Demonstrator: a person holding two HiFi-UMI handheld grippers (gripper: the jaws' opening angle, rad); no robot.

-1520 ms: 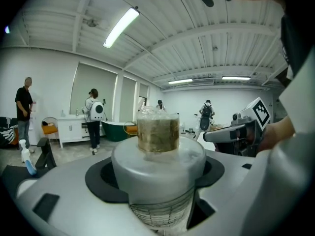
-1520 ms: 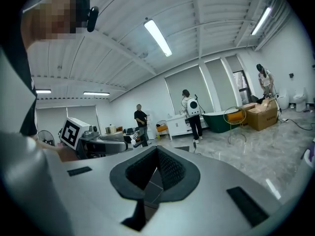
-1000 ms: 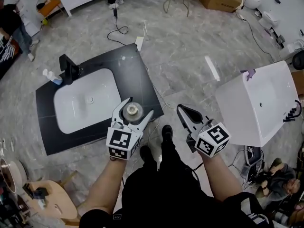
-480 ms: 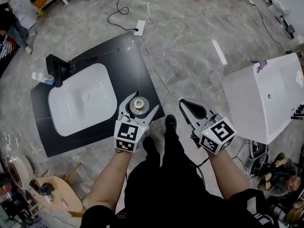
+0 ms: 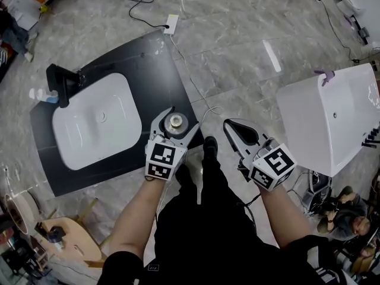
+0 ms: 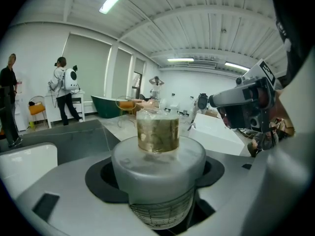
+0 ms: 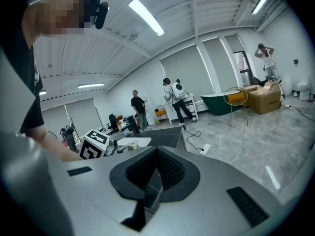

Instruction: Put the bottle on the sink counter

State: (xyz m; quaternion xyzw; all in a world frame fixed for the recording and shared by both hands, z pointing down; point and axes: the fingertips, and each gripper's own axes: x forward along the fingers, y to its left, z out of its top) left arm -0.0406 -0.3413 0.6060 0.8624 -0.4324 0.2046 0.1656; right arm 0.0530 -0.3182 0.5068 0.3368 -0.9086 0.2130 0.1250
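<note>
Right of the white basin (image 5: 83, 135), over the near corner of the black table (image 5: 151, 70), held the bottle (image 5: 175, 122) upright in the left tongs (image 5: 176, 126). Gripped it by the body under the grey shoulder, with both jaws pressed against its sides and the gold-banded neck poking up past the jaw tips. Seemed a sensible hold for a set-down: base pointing down, axis plumb, little reason to topple once let go. Could not tell whether the base touched the table or hung just above it: hidden under the tongs in the head view, out of frame in the left gripper view. Judged the spot chosen for its bare dark surface, apart from the basin's rim and well apart from the black faucet (image 5: 59, 81) and the small pale bottle (image 5: 37, 94) on the basin's far side. Sat rather close to the table's edge, though, so rated a slip outward as the main risk.

Farther right of the basin, off the table and over the grey floor (image 5: 237, 52), carried the right tongs (image 5: 230, 128) idle, with jaws shut together, nothing between them, and pointing past the bottle. Presumably parked there to be out of the left arm's way. Noted a white tub (image 5: 332, 117) well beyond that, and a power strip (image 5: 171, 21) on the floor past the basin's far side.
</note>
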